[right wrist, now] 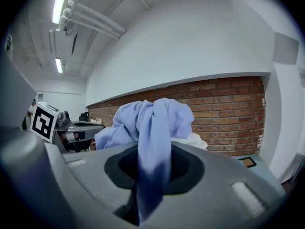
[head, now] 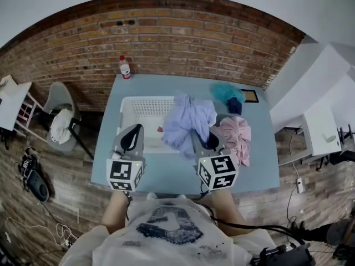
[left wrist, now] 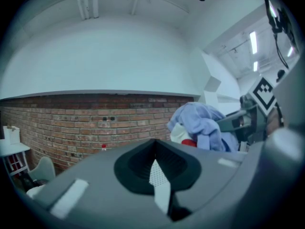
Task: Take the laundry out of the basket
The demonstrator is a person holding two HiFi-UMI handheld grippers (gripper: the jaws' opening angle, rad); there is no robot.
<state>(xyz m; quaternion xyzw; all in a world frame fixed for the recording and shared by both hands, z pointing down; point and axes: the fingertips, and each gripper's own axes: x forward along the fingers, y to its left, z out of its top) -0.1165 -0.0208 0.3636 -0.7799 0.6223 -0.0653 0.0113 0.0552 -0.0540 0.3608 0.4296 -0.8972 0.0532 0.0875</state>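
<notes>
The white perforated laundry basket [head: 145, 111] stands on the blue-grey table [head: 166, 176]. My right gripper [head: 207, 141] is shut on a lavender garment [head: 187, 123], which hangs bunched above the basket's right edge. In the right gripper view a strip of that cloth [right wrist: 155, 142] runs down between the jaws of the right gripper [right wrist: 152, 152]. My left gripper [head: 132, 132] hovers over the basket's front left corner. In its own view the left gripper [left wrist: 155, 149] has its tips together and holds nothing, and the lavender garment [left wrist: 202, 123] shows at the right.
A pink garment [head: 237, 136] lies on the table to the right of the basket. A teal item [head: 224, 92] and a dark one [head: 234, 106] lie behind it, next to a small framed square [head: 249, 96]. A red-capped bottle [head: 125, 67] stands at the table's far left corner. A grey chair [head: 60, 118] is left of the table.
</notes>
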